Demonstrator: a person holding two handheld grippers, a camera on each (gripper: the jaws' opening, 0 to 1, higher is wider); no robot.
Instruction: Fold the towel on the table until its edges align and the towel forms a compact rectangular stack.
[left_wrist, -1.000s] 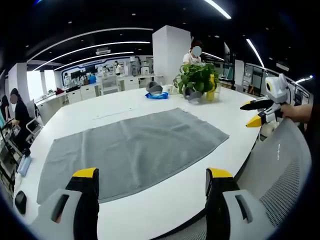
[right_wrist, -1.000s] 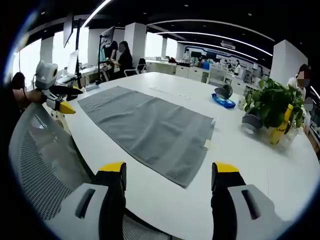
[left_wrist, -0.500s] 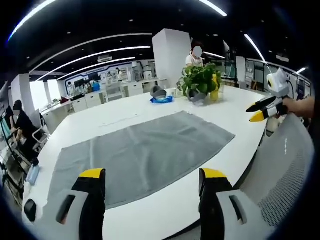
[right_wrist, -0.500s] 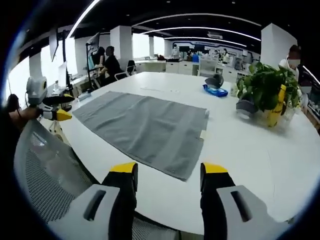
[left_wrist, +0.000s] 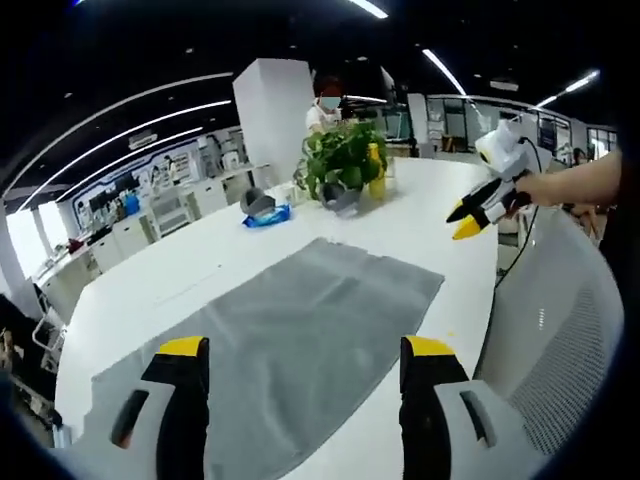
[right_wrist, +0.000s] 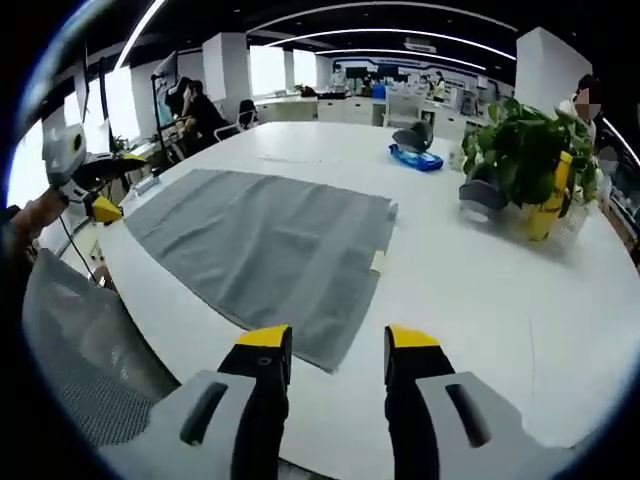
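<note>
Jaws: we see left gripper and right gripper both parted, grasping nothing
Towel: flat on table; potted plant at two o'clock

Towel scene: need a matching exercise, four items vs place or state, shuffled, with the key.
Items:
1. towel
2. potted plant
3. blue cloth
4. mesh chair

Places or states:
A. pushed up to the table edge, beside the person
B. spread flat and unfolded, grey
C. under a dark object, far side of the table
D. upright beyond the towel's far end, green leaves

Pairs: 1-B, 2-D, 3-C, 4-A
</note>
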